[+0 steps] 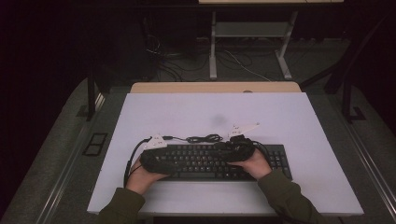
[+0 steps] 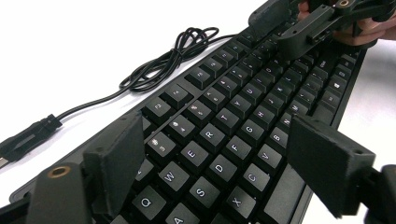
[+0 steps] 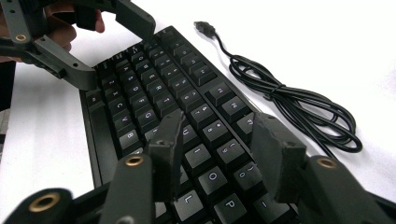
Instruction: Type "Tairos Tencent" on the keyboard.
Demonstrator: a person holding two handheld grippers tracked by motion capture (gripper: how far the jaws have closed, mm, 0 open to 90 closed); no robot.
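A black keyboard [image 1: 205, 162] lies flat near the front of the white tabletop [image 1: 187, 112]. Its coiled black cable [image 1: 203, 138] rests just behind it, and the USB plug [image 2: 28, 135] is loose on the table. My left gripper [image 1: 159, 162] hangs over the keyboard's left end. In the left gripper view the keyboard [image 2: 233, 121] lies between the left gripper's [image 2: 219, 158] wide-apart jaws, which stand open from the number row to the space bar edge. My right gripper [image 1: 239, 153] hovers over the right-hand letter keys [image 3: 210, 140], open, with nothing held.
A wooden desk edge [image 1: 215, 87] runs behind the white top. Beyond it are a metal table frame [image 1: 213, 51] and loose cables [image 1: 243, 65] on the floor. A faint grey smudge [image 1: 218, 120] marks the white top behind the keyboard.
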